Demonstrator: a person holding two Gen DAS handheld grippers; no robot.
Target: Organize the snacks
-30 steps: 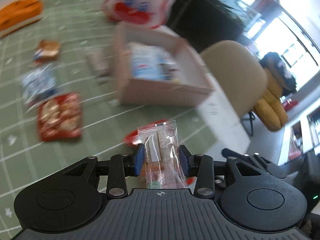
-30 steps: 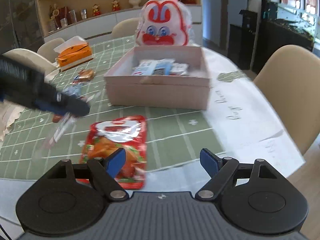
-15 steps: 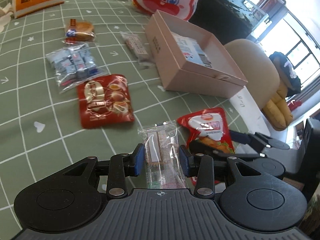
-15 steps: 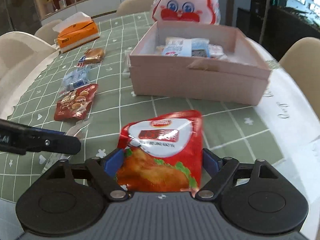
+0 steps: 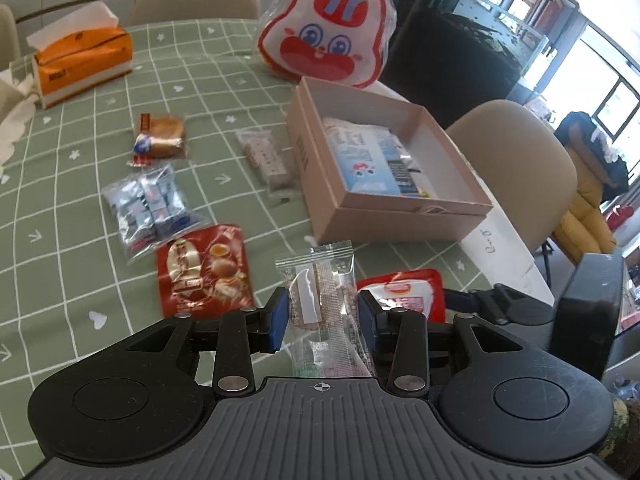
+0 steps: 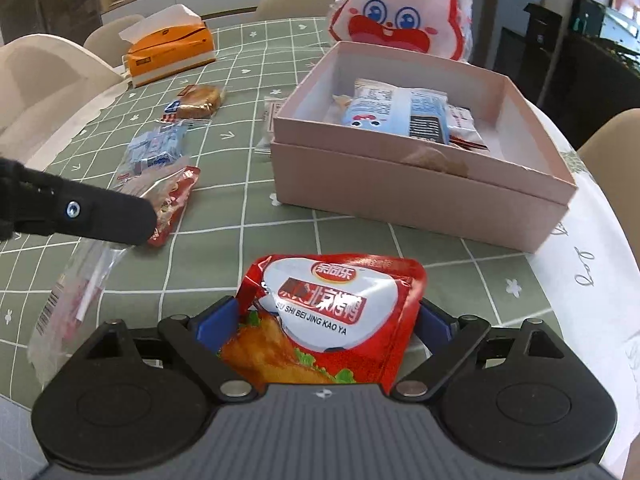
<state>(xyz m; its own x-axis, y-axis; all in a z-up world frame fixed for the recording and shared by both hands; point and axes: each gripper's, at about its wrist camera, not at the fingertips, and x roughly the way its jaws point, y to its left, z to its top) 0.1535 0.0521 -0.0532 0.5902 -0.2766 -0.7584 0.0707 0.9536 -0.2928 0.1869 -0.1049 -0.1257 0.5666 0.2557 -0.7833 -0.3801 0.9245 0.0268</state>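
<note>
My left gripper (image 5: pixel 322 318) is shut on a clear snack packet (image 5: pixel 320 300), held above the green tablecloth in front of the pink box (image 5: pixel 396 216). My right gripper (image 6: pixel 326 322) has its jaws around a red roast-duck packet (image 6: pixel 332 312) and touches both its sides; the packet looks raised off the cloth. The pink box (image 6: pixel 420 196) holds a blue-and-white packet (image 6: pixel 396 114) and other snacks. The left gripper's finger (image 6: pixel 92 216) and its clear packet (image 6: pixel 76 292) show at the left of the right wrist view.
On the cloth lie a red egg packet (image 5: pixel 202 270), a bag of blue candies (image 5: pixel 148 204), a bread packet (image 5: pixel 160 138) and a clear bar packet (image 5: pixel 266 158). An orange tissue box (image 5: pixel 82 64) and a rabbit bag (image 5: pixel 328 42) stand behind. Chairs ring the table.
My right gripper has moved onto the red roast-duck packet and closed around it. My left gripper, still holding the clear packet, has swung back so the box is ahead.
</note>
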